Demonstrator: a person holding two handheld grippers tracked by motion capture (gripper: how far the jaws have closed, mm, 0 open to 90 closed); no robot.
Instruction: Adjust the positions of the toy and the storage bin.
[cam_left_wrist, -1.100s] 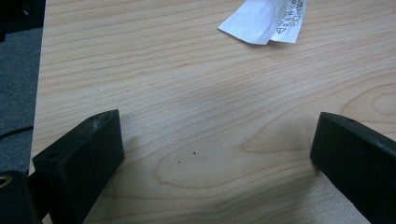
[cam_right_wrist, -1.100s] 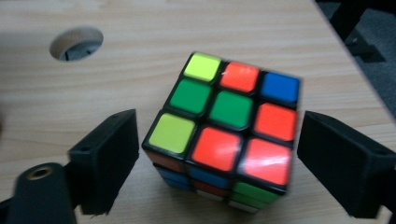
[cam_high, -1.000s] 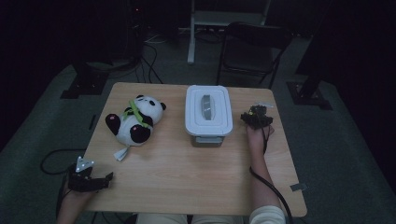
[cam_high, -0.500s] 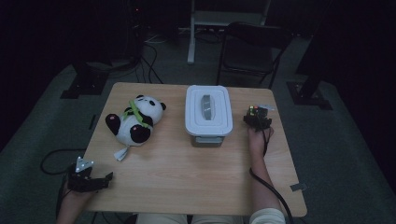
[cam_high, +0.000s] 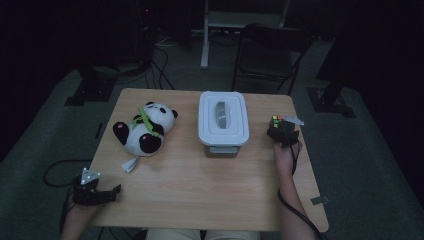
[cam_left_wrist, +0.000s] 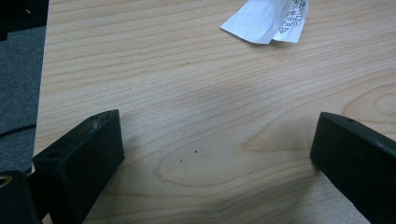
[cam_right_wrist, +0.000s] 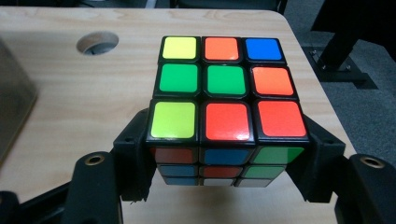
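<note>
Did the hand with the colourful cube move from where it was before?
Yes. The right gripper holding the cube moved right, away from the white box.

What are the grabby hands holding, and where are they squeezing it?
The right gripper holds the puzzle cube by two opposite sides, low down. The left gripper holds nothing.

Tabletop (cam_high: 200, 190): pale wood-grain laminate, smooth, matt. Puzzle cube (cam_right_wrist: 226, 100): glossy plastic tiles in a black frame. Right claw (cam_right_wrist: 226, 158): matt black plastic. Left of the cube, box (cam_high: 223, 120): smooth whitish plastic; panda (cam_high: 145, 129): plush cloth.
</note>
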